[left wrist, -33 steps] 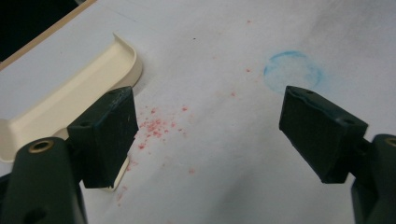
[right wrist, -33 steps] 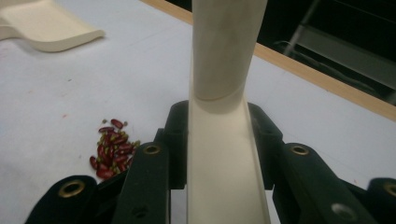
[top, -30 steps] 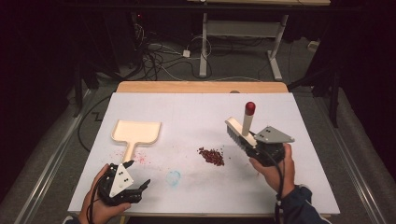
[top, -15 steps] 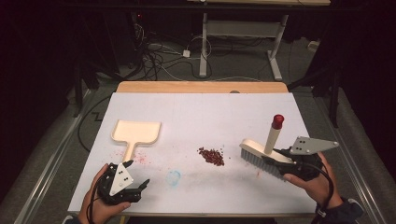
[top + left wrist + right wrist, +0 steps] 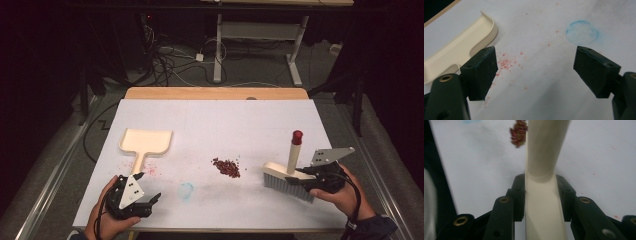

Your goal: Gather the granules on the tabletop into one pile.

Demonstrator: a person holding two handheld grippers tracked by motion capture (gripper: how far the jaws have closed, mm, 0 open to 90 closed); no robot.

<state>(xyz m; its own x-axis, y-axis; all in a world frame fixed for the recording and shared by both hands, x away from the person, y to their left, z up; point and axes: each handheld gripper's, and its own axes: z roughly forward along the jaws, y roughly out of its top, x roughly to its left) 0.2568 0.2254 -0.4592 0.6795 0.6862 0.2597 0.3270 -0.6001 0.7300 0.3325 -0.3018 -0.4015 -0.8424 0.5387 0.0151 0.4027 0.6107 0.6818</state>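
Left of the heap of red grains (image 5: pixel 226 167) lies the cream dustpan (image 5: pixel 146 141); the left gripper (image 5: pixel 145 202) sits near its handle, jaws wide apart with nothing between them. Right of the heap, the right gripper (image 5: pixel 300 176) is clamped on the brush (image 5: pixel 289 180), bristles on the white table (image 5: pixel 215 125).

Overhead view; gripper views close to table (image 5: pixel 210 120)

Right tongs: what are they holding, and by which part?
The right tongs clamp the brush by its cream head block, beside the upright handle.
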